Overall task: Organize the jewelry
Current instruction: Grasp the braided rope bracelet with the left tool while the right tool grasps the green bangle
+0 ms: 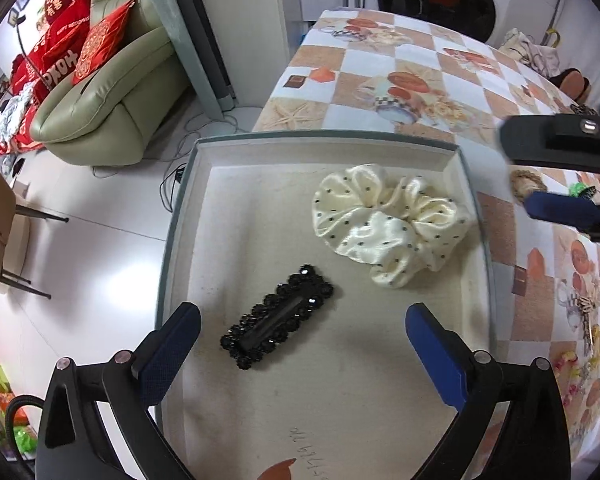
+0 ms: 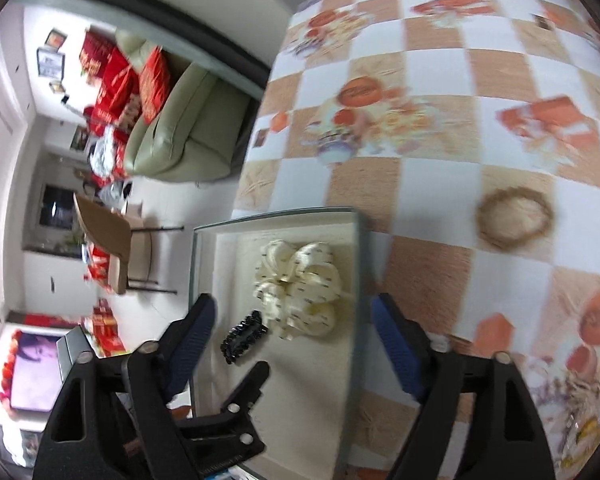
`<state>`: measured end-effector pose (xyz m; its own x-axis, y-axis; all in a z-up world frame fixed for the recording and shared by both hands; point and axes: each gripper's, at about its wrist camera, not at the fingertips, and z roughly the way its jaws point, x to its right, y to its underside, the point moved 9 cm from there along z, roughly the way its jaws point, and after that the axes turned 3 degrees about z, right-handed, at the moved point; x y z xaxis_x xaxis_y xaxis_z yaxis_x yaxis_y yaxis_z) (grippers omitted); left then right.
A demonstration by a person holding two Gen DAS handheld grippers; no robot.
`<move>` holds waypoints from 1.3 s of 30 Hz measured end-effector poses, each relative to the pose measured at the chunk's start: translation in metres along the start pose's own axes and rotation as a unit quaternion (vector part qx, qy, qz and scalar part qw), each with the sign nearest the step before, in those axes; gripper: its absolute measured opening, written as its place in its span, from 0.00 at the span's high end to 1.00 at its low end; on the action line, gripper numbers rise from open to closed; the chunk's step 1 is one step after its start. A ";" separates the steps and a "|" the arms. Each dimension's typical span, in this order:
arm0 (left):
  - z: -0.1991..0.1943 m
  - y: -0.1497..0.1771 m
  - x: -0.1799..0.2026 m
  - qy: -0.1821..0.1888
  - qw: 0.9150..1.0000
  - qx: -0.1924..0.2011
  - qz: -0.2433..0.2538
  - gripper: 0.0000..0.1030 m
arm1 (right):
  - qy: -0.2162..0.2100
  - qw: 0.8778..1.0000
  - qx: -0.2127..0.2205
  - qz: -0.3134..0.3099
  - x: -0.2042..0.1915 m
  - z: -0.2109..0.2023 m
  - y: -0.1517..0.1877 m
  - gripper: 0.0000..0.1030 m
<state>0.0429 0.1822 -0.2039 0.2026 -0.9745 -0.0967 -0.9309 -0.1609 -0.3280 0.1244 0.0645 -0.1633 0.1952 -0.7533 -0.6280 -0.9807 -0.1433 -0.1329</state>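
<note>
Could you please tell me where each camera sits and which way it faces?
Left wrist: on the left gripper, looking steeply down into the tray; own open fingers show.
Right wrist: on the right gripper, looking down over the tray's edge and table; own open fingers show.
Shared: tray, scrunchie, black clip.

Checkered table point(image 2: 440, 72): grey tray point(image 1: 332, 138), woven ring point(image 2: 514, 216) apart.

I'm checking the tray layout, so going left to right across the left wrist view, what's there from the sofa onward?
Green sofa → black hair clip → cream dotted scrunchie → right gripper at the far right edge.
</note>
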 end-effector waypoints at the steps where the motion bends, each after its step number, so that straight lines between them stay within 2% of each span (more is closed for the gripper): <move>1: -0.002 0.000 0.002 0.000 1.000 0.003 0.004 0.00 | 0.001 1.000 0.007 0.008 0.007 -0.008 0.001 0.14; 4: -0.010 -0.003 0.012 0.002 1.000 0.013 0.018 0.00 | 0.009 0.999 0.023 0.031 0.030 -0.029 0.006 0.14; 10: -0.023 -0.010 0.051 0.012 0.998 0.010 0.054 0.00 | 0.042 0.994 0.070 0.077 0.089 -0.081 0.019 0.13; 18: -0.040 -0.039 0.123 0.041 0.993 0.039 0.104 0.00 | 0.096 0.983 0.073 0.136 0.169 -0.125 0.037 0.13; 23: -0.033 -0.052 0.160 0.052 0.990 0.034 0.123 0.00 | 0.124 0.977 0.084 0.153 0.208 -0.147 0.037 0.13; 36: 0.007 -0.077 0.207 0.039 0.987 0.017 0.153 0.00 | 0.183 0.966 0.085 0.162 0.260 -0.165 0.014 0.13; 39: 0.021 -0.084 0.209 0.043 0.989 0.004 0.141 0.00 | 0.189 0.966 0.082 0.155 0.263 -0.163 0.007 0.13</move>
<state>0.1696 -0.0051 -0.2168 -0.0913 -0.9902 -0.1057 -0.9444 0.1198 -0.3062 0.1676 -0.2395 -0.2047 -0.1558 -0.9286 -0.3367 -0.9706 0.2073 -0.1226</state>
